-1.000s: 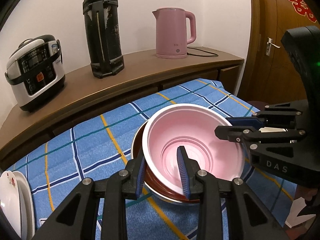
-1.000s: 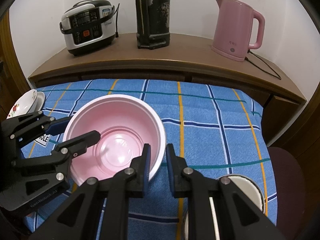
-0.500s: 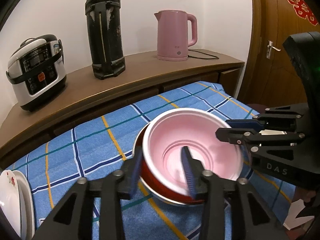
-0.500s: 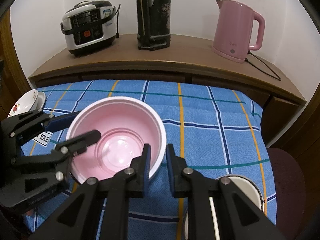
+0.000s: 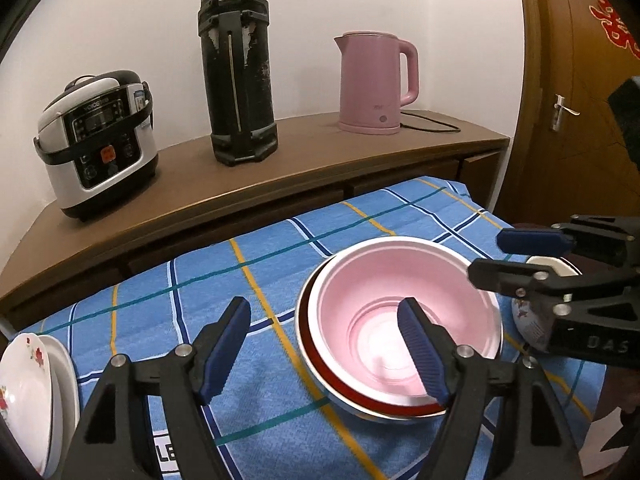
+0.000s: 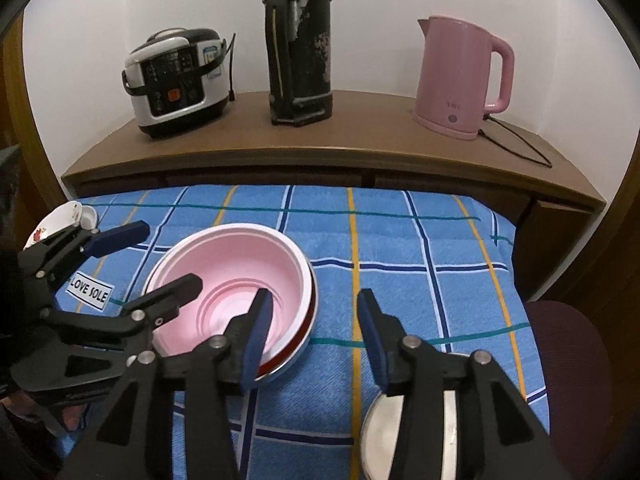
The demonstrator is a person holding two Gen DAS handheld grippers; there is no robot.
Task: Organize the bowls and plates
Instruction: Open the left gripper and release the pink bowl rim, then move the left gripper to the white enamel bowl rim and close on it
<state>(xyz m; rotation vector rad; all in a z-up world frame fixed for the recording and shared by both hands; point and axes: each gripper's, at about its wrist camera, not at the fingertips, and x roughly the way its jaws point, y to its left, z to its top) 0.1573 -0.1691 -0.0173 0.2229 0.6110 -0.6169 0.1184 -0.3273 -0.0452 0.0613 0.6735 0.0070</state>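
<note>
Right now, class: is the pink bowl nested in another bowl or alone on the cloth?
Nested: the pink bowl sits inside a red-lined bowl, whose rim shows around it.

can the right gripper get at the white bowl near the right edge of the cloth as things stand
Probably yes. The right gripper is open, its jaws having just opened off the pink bowl, and nothing is between them. The white bowl sits just below its fingers with only bare blue cloth around it.

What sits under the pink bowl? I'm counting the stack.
The pink bowl nests in a red-lined bowl with a pale outside; anything beneath is covered.
</note>
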